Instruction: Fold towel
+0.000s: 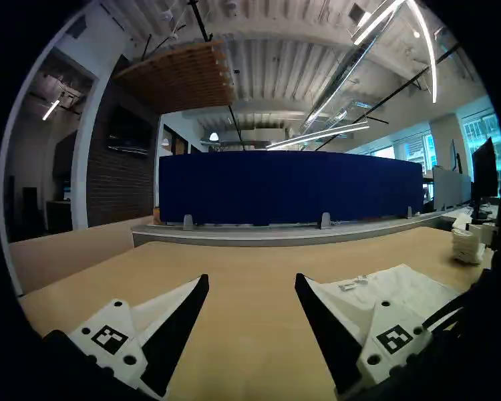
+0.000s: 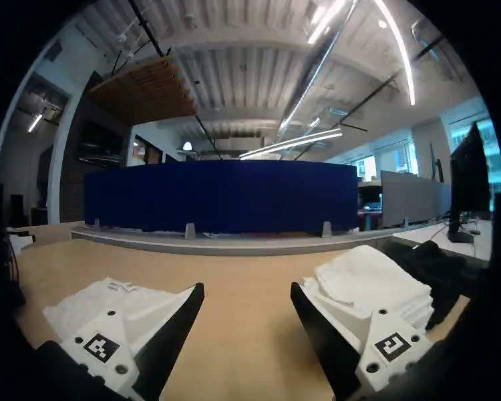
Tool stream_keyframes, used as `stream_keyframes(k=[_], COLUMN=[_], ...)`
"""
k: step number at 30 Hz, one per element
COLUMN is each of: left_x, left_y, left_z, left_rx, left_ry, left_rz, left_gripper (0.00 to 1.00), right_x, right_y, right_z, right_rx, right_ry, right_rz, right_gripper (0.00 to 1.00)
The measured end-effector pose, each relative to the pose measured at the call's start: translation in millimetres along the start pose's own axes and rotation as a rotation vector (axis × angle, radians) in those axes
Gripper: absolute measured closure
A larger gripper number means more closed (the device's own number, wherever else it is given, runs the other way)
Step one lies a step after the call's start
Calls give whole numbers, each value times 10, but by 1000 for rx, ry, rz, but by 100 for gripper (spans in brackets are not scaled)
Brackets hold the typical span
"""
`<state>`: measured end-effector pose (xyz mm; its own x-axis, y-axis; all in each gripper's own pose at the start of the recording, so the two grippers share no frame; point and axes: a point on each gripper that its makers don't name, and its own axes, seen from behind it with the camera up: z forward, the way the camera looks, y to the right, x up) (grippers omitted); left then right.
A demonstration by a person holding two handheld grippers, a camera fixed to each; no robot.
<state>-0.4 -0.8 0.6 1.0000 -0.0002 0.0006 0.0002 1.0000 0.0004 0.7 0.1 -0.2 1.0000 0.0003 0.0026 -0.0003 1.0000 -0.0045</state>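
Your left gripper [image 1: 250, 277] has its jaws spread wide, with nothing held; bare bench [image 1: 250, 334] shows in the gap. Your right gripper [image 2: 246, 286] is in the same state, jaws apart over bare bench [image 2: 247, 347]. Each finger is a white plastic body with a black wedge-shaped inner face and a square printed marker near its base.

The bench surface is a smooth, pale wood-grain laminate with a matte finish.

The towel [image 1: 404, 284] is white, soft-napped cloth lying flat on the bench. In the left gripper view it sits behind the right-hand finger, with a small fabric tag near its far edge. In the right gripper view the same towel [image 2: 110, 297] lies behind the left-hand finger, so it rests between your two grippers.

The right gripper view gives you the stack of folded towels [image 2: 374, 281] close up, just behind the right-hand finger: a rounded top and layered edges, with a dark object [image 2: 437, 267] beside it. In the left gripper view that stack [image 1: 467, 244] is small and far off at the right edge.

A blue fabric divider [image 1: 284, 187] on grey feet runs across the back of the bench. A dark monitor [image 2: 467, 180] stands to the right.
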Motion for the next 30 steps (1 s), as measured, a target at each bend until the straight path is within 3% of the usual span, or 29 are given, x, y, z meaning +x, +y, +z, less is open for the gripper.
stream_keyframes(k=[5,9,24,30], left_x=[-7,163,1328,1674], left_y=[-103,-109,-68,-26], left_z=[87,122,76,22], left_rx=[12,13,-24,-34], left_ry=[-10,9,27,10], left_rz=[1,5,25,46], left_gripper=[4,4,4,4], right_x=[72,268,1213,1633], right_y=[-9,-23,-202,-205], right_z=[-8,-44,-150,-157], right_rx=[-7,-11,-3,-10], right_ry=[-12,3,-16,-12], right_rz=[2,-1,-4,-7], right_gripper=[0,0,0,0])
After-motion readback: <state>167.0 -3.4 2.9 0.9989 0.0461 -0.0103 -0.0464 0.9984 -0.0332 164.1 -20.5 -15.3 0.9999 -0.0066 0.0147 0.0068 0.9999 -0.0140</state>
